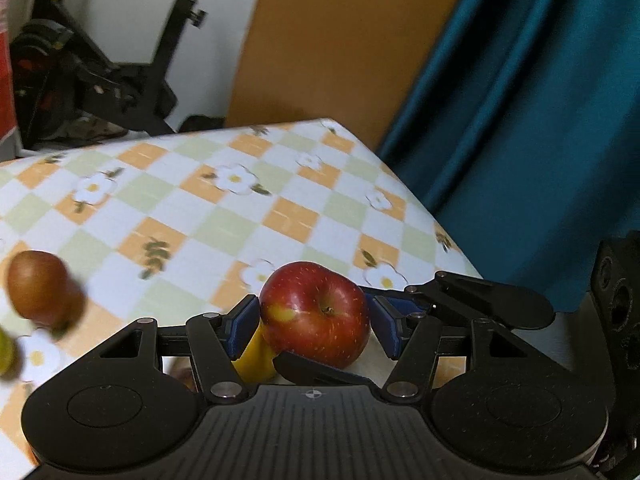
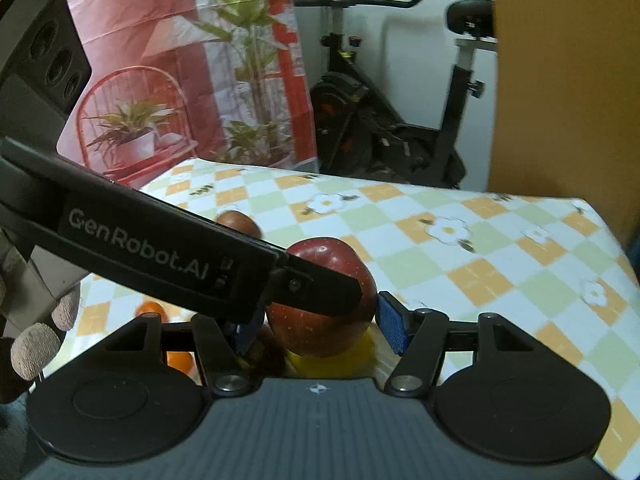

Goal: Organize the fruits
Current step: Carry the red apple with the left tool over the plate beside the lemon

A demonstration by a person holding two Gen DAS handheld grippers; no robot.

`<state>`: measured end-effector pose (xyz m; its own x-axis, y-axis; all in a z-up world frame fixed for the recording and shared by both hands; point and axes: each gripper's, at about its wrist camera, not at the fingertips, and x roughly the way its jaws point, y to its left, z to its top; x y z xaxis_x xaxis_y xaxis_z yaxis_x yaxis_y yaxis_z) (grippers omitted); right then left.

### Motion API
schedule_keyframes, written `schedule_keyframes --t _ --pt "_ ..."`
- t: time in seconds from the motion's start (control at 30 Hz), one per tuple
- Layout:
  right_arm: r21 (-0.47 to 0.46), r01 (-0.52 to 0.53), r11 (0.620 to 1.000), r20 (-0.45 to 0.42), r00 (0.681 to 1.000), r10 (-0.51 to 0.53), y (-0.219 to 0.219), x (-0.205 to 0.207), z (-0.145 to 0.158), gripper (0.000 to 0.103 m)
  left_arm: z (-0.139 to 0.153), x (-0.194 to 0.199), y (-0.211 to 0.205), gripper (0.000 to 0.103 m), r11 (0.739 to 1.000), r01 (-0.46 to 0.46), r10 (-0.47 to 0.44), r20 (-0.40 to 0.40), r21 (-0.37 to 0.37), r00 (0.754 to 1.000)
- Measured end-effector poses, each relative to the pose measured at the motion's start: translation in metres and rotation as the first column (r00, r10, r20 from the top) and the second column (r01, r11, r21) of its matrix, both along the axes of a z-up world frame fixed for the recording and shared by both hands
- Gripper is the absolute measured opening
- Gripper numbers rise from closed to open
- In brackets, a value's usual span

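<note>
holding one red apple (image 1: pixel 316 314) between both tools looks deliberate, a shared carry above the checked tabletop (image 1: pixel 224 216), judging by the yellow fruit (image 1: pixel 256 360) showing beneath it. left gripper (image 1: pixel 316 320) jaws stand partly open, blue pads pressing the apple's sides. right gripper (image 2: pixel 320 320) jaws match, one pad at its flank, the other hidden. a brown fruit (image 1: pixel 40 286) lies apart.
</note>
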<state>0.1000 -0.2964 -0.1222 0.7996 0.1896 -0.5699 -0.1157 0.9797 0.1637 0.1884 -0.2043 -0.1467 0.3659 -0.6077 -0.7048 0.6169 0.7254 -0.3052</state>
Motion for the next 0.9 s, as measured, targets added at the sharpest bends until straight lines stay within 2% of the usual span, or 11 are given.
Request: schedule_keyframes --t 0.23,0.5,0.7,0.9 --pt "-0.005 0.060 0.998 -0.038 0.997 -0.060 -0.023 -0.023 -0.017 0.064 -0.021 -0.007 -0.029 0.063 0.997 0.061 -0.058 -0.054 0.040 0.997" --pt "0.005 0.061 0.998 -0.063 0.996 -0.060 -0.028 -0.031 -0.037 0.064 -0.036 -0.003 -0.030 0.063 0.995 0.051 -0.044 -0.085 0.082 0.995" --pt "-0.030 0.050 0.998 -0.061 0.997 -0.052 -0.023 -0.023 -0.043 0.063 -0.042 0.005 -0.031 0.063 0.998 0.013 -0.005 -0.112 0.063 0.994" --pt "-0.057 0.052 0.997 -0.046 0.997 -0.055 -0.018 -0.018 -0.045 0.063 -0.039 0.008 -0.028 0.063 0.999 -0.010 0.015 -0.096 0.051 0.995"
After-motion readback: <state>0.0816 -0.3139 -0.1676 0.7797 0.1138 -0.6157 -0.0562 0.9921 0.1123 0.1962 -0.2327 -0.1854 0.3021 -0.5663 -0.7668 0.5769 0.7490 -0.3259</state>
